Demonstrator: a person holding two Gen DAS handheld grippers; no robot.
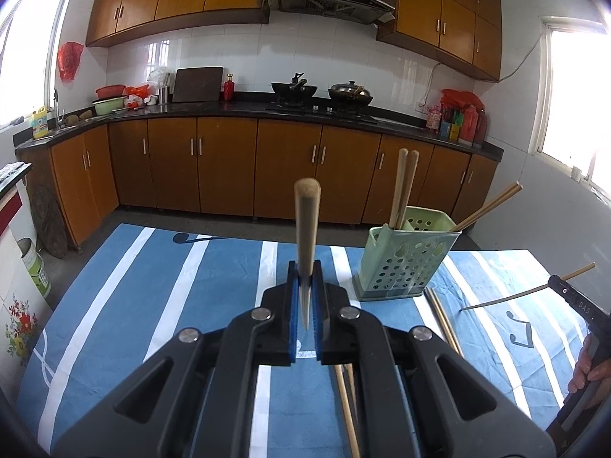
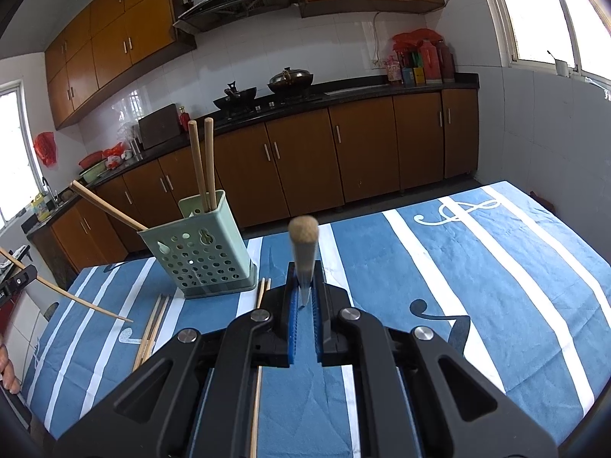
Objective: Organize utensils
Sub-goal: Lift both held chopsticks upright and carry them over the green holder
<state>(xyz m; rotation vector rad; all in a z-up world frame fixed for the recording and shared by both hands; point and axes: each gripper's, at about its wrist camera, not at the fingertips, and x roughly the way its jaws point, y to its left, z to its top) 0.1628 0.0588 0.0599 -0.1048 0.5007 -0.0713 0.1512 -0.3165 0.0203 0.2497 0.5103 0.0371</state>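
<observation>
The left gripper point(image 1: 305, 297) sits nearest the lens in its own view, its blue pads clamped on a chopstick point(image 1: 305, 229) that points away from the camera with its thick end raised. The right gripper point(image 2: 305, 294) likewise pinches a second chopstick point(image 2: 303, 252) between its pads, blunt end up and blurred.

The landmark is the green holder point(image 1: 404, 259), a perforated plastic box standing on the blue striped tablecloth point(image 1: 152, 286). Seen from the left wrist, the holder stands ahead and to the right of the held chopstick, apart from it. Two chopsticks point(image 1: 401, 187) stand upright in the holder's back compartment, close together, and another pair point(image 1: 488, 206) leans out over its right rim. Loose chopsticks point(image 1: 443, 316) lie flat on the cloth just beside the holder's near right corner, and more point(image 1: 345, 408) lie under the left gripper's body, partly hidden by it.

In the right wrist view the holder point(image 2: 198, 248) is ahead and to the left, with loose chopsticks point(image 2: 152, 328) on the cloth before it. Nothing stands between either held chopstick and the holder's open top.

Behind the holder, a kitchen counter point(image 1: 248, 108) carries two woks point(image 1: 294, 89) on a stove.
</observation>
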